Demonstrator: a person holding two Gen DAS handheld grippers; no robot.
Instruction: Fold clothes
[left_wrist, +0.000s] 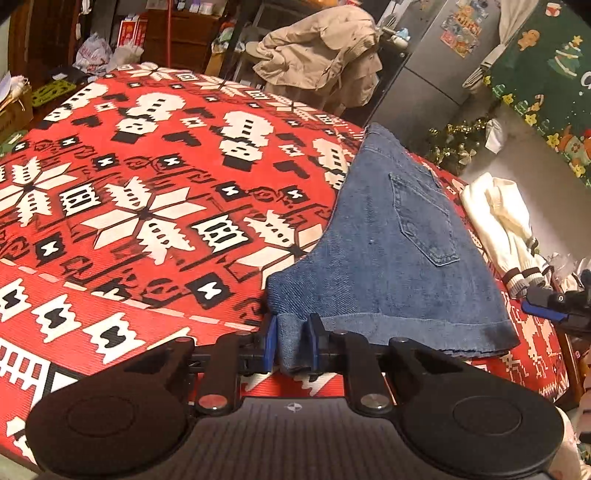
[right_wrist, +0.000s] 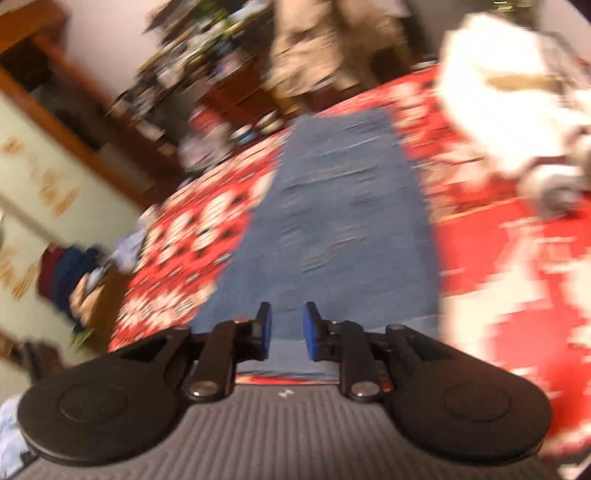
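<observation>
Left hand-held gripper (left_wrist: 291, 343) is clenched on the hem fold of the denim shorts (left_wrist: 402, 236); shorts lie on the red patterned table (left_wrist: 147, 206), back pocket up; right hand-held gripper (right_wrist: 287, 330) is released, pads apart over the denim, view blurred; cream sweater (left_wrist: 498, 221) lies just beside the shorts; no writing legible.

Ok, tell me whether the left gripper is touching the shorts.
Touching. The left wrist view shows the left gripper shut on the hem of the shorts, denim pinched between its blue pads.
</observation>
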